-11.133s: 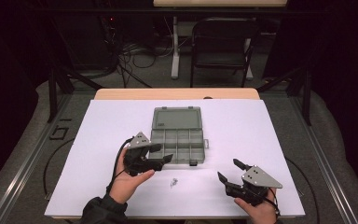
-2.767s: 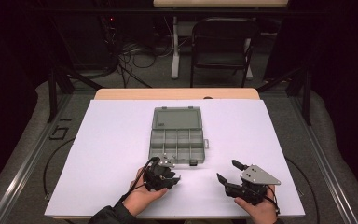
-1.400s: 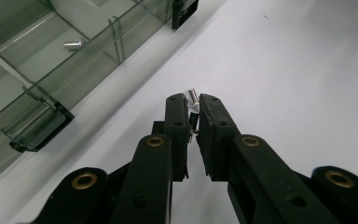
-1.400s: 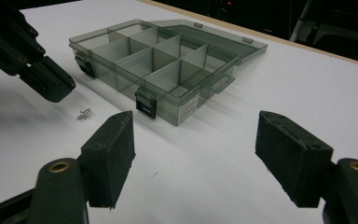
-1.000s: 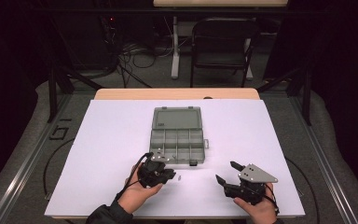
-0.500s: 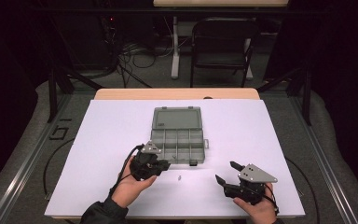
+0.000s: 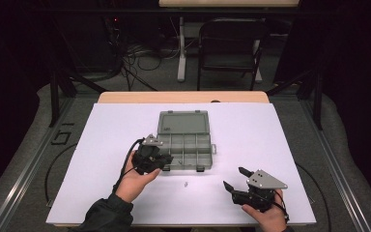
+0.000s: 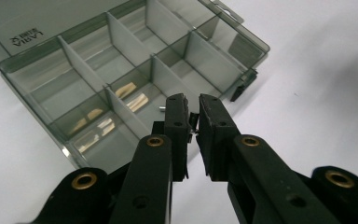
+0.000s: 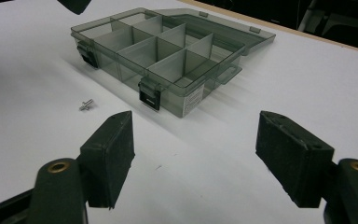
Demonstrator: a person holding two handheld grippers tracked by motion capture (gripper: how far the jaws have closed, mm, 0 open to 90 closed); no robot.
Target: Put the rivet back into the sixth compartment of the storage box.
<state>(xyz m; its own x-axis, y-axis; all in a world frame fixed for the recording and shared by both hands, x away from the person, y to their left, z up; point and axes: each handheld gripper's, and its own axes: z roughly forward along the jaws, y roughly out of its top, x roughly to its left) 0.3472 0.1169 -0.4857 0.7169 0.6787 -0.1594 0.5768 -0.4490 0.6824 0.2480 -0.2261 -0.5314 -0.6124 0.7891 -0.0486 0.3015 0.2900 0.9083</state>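
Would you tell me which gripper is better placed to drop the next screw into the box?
Left. The left gripper is shut on a small screw right at the box's near edge. The right gripper is open, holds nothing and sits apart from the box; a second screw lies on the table.

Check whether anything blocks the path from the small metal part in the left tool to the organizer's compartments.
Nothing visible does. The left tool is shut on a small metal part at the near edge of the open organizer box, whose lid is folded back. A tiny screw already lies in the compartment just ahead.
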